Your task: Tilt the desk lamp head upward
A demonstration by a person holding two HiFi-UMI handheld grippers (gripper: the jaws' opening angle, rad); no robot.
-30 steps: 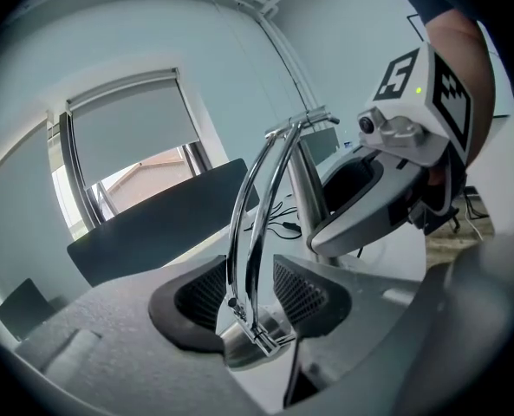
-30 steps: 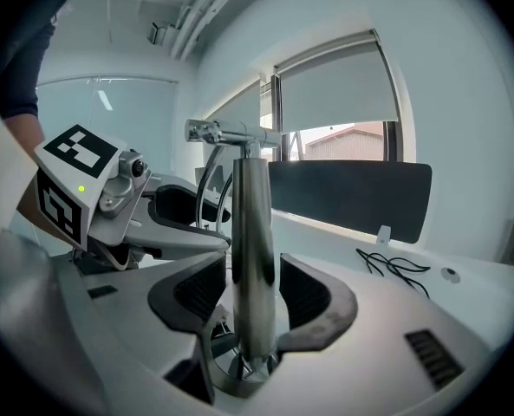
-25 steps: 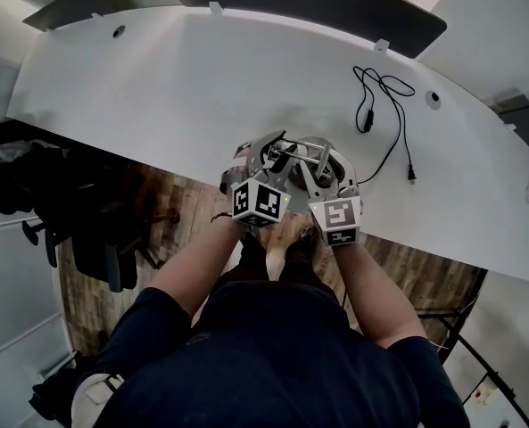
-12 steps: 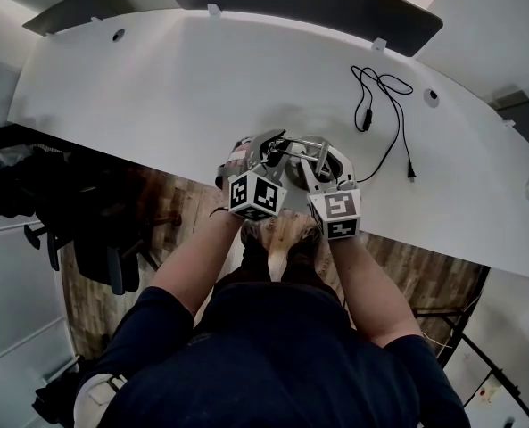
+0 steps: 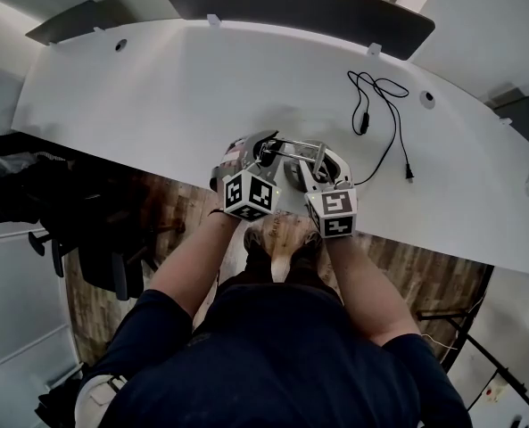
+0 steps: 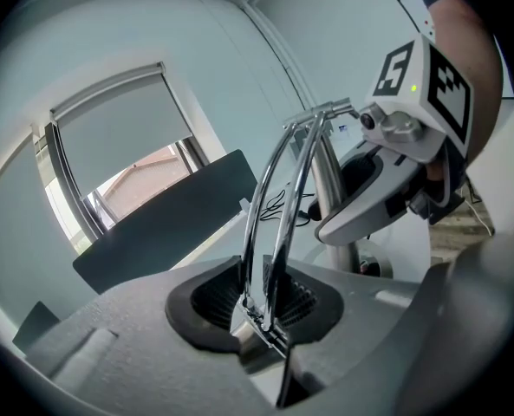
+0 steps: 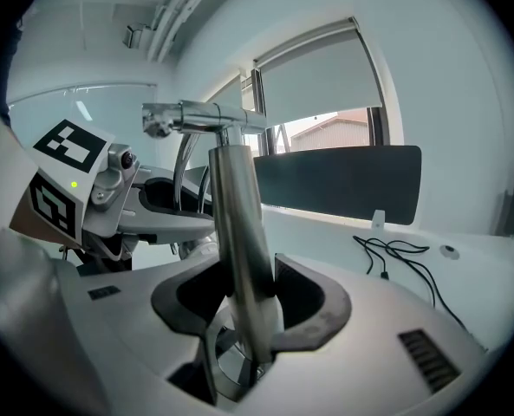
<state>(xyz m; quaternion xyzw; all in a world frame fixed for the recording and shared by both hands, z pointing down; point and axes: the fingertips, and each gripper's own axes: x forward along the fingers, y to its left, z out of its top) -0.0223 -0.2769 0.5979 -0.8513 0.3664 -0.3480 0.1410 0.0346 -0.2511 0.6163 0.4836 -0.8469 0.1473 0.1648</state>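
**A:** Both claws are clenched on the desk lamp, and both have just closed in on it.

**B:** Where does it stand?

**A:** At the near edge of the white tabletop, right in front of the person. The right claw grasps the thick upright post. The left claw grasps the twin chrome rods.

**B:** So how should the tilt go?

**A:** I'd treat the right claw as the anchor, keeping the post steady so the lamp can't skid off that edge. The left should swing the rods in a slow arc about the crossbar joint, following the hinge instead of pulling straight. Polished rods may slip between the pads. I can't pick out the head itself.
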